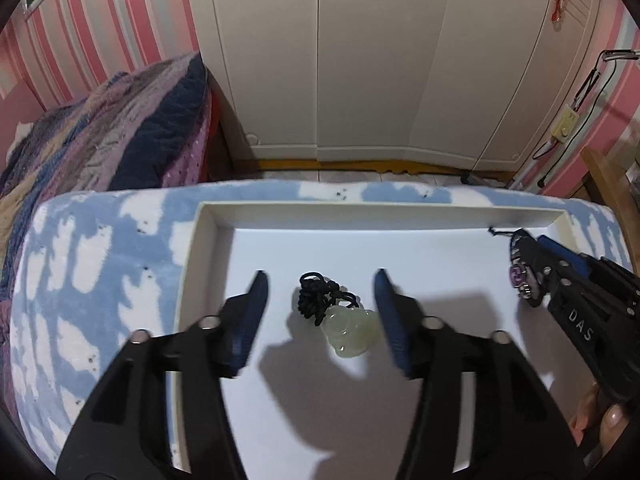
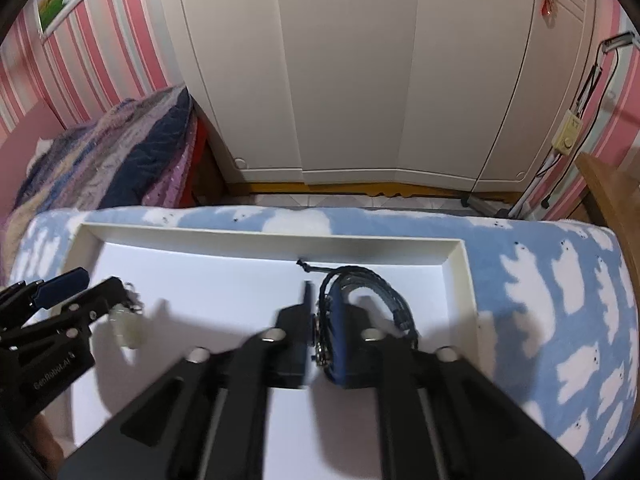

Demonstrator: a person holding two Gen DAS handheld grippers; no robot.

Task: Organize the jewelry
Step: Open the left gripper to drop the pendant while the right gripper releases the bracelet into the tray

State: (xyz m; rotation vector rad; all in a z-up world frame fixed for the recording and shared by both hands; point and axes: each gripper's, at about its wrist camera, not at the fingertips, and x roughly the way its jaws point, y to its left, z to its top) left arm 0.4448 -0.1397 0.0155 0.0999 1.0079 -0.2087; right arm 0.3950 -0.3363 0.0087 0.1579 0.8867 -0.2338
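A pale green jade pendant (image 1: pixel 349 332) with a bunched black cord (image 1: pixel 320 294) lies on the floor of a shallow white tray (image 1: pixel 360 210). My left gripper (image 1: pixel 320 280) is open, its blue pads on either side of the pendant, not touching it. My right gripper (image 2: pixel 320 300) is shut on a dark blue and black corded bracelet (image 2: pixel 372 292) with metal beads, over the tray's right part. In the left wrist view the right gripper (image 1: pixel 524 240) shows at the right with the bracelet (image 1: pixel 520 276). In the right wrist view the pendant (image 2: pixel 128 330) sits by the left gripper (image 2: pixel 96 280).
The tray (image 2: pixel 460 280) rests on a blue and white fleece cover (image 1: pixel 100 260). A quilted bed (image 1: pixel 120 120) is at the left. White wardrobe doors (image 1: pixel 360 60) stand behind. A wooden edge (image 2: pixel 612 192) and cables are at the right.
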